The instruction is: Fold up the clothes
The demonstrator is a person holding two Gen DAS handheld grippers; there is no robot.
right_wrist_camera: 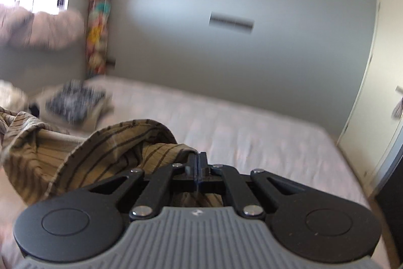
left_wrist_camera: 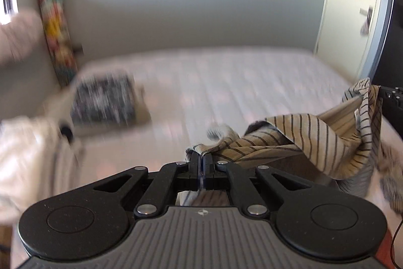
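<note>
A tan garment with thin dark stripes [left_wrist_camera: 297, 140] hangs slack between both grippers above a white bed [left_wrist_camera: 226, 82]. My left gripper [left_wrist_camera: 201, 155] is shut on one edge of it, the cloth bunched at the fingertips and trailing off to the right. There its far end is pinched by the other gripper's black fingers [left_wrist_camera: 389, 93]. In the right wrist view the striped garment [right_wrist_camera: 105, 150] billows to the left, and my right gripper [right_wrist_camera: 199, 158] is shut on its edge. The background is motion-blurred in both views.
A folded dark patterned cloth [left_wrist_camera: 103, 102] lies on a pale folded pile at the bed's far left. White bedding [left_wrist_camera: 27, 158] is heaped at the left edge. A colourful board [left_wrist_camera: 56, 24] leans in the corner. A door [left_wrist_camera: 352, 4] stands at the right.
</note>
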